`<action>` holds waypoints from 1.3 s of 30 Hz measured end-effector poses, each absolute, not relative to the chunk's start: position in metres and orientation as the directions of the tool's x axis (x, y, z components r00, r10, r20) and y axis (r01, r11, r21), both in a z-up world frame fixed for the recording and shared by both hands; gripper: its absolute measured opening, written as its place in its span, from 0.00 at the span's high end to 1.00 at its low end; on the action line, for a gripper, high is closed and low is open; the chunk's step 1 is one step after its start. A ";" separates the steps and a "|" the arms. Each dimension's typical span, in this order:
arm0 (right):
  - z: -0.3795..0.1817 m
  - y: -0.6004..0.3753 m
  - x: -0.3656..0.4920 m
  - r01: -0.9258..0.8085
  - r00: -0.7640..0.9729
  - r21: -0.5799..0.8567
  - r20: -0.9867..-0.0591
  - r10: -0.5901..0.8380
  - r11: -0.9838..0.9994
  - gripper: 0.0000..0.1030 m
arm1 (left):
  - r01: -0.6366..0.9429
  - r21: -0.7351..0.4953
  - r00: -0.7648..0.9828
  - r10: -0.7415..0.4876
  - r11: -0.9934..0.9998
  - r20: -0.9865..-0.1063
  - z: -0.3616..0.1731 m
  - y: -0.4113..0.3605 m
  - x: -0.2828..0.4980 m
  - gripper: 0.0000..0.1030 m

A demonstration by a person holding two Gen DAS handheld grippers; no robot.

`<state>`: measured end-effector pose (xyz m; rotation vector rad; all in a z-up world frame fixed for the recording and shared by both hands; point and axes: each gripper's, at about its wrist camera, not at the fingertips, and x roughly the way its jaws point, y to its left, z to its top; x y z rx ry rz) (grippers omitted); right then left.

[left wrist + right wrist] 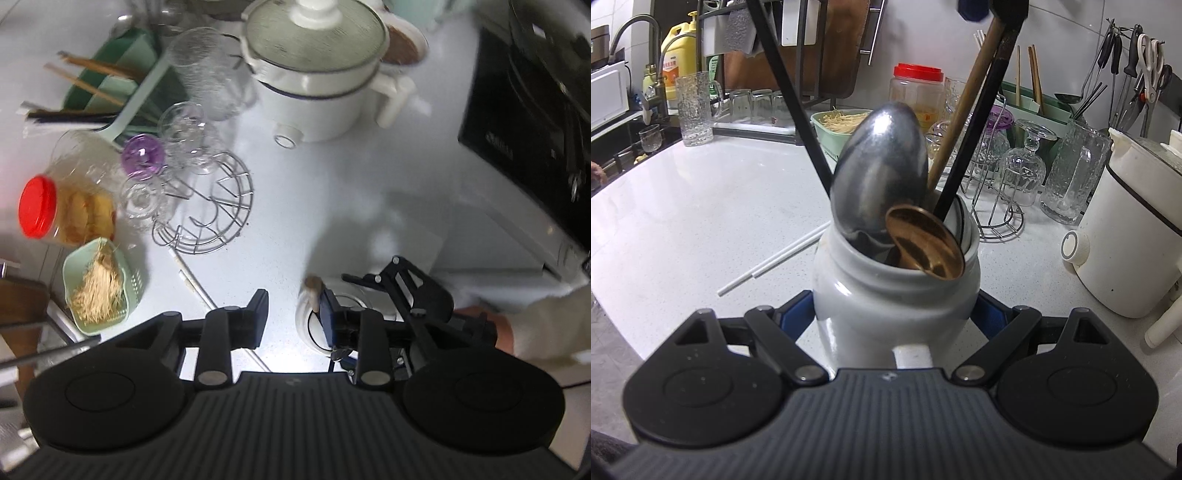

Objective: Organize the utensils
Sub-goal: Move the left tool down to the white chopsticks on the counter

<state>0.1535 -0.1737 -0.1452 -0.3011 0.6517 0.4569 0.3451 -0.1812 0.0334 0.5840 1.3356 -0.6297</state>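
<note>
Right tongs clamp a glossy white ceramic jar low on its rounded belly, blue pads pressed to both sides; the jar stands upright on the white speckled bench. In the jar: a large dull-steel ladle bowl, a shiny copper-toned round spoon bowl tilted at the rim, a wooden handle and a thin black handle leaning right. Two white plastic straws lie flat on the bench just left of the jar. The left wrist view looks straight down: left tongs stand partly apart with nothing pinched, one pad over bare bench, the other by the jar mouth, where a wooden handle tip pokes up. Only this view shows the right tool from above with a cream sleeve behind it, a round chrome wire rack seen as a disc, a green tray of chopsticks, and the black stove edge. Only the right view shows the utensil bowls, hanging tools on the wall rail and a yellow bottle. Both show the white lidded pot, red-lidded clear jar, ribbed glasses, and a mint basket of pale strands.
</note>
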 end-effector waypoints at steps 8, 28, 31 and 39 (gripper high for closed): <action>-0.146 -0.167 0.155 -0.459 0.717 -0.128 -0.638 0.281 0.879 0.11 | 0.576 -0.081 0.226 -0.254 0.813 -0.940 0.041 -0.135 0.329 0.66; -0.145 -0.158 0.153 -0.312 0.740 -0.126 -0.654 0.158 0.942 0.11 | 0.361 -0.222 0.468 -0.382 0.906 -0.797 -0.008 -0.013 0.271 0.66; -0.145 -0.157 0.152 -0.300 0.742 -0.129 -0.655 0.146 0.945 0.11 | 0.341 -0.217 0.496 -0.371 0.915 -0.785 -0.019 -0.005 0.263 0.66; -0.146 -0.155 0.153 -0.281 0.742 -0.125 -0.657 0.132 0.952 0.11 | 0.280 -0.256 0.560 -0.373 0.925 -0.740 -0.041 0.020 0.244 0.66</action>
